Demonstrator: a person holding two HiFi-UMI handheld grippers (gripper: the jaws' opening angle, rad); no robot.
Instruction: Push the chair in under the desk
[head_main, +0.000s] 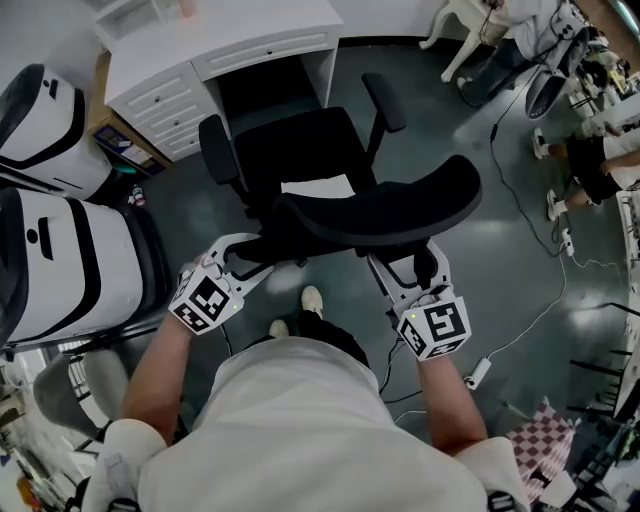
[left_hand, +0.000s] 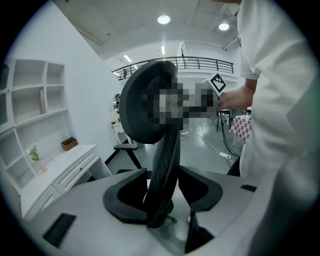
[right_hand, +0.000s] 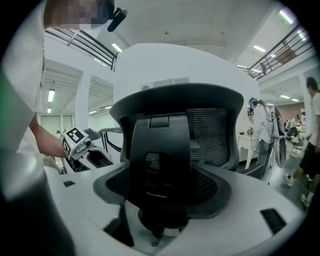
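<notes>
The black chair (head_main: 300, 150) stands on the floor facing the white bench (head_main: 230, 40), its seat front at the knee gap. The left gripper (head_main: 243, 262) has wide-set jaws clamping the backrest's left edge, and the right gripper (head_main: 405, 268), jaws also wide, grips the backrest's rear frame

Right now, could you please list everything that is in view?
chair: one, black, centre
desk: one, white, top
large units: two, white with black bands, left
power strip: one, white, floor, right
checked cloth: one, red and white, lower right
people: at least two, upper right
shoes: two, white, below the chair
left gripper: one, white, jaws closed on the chair back
right gripper: one, white, jaws closed likewise
</notes>
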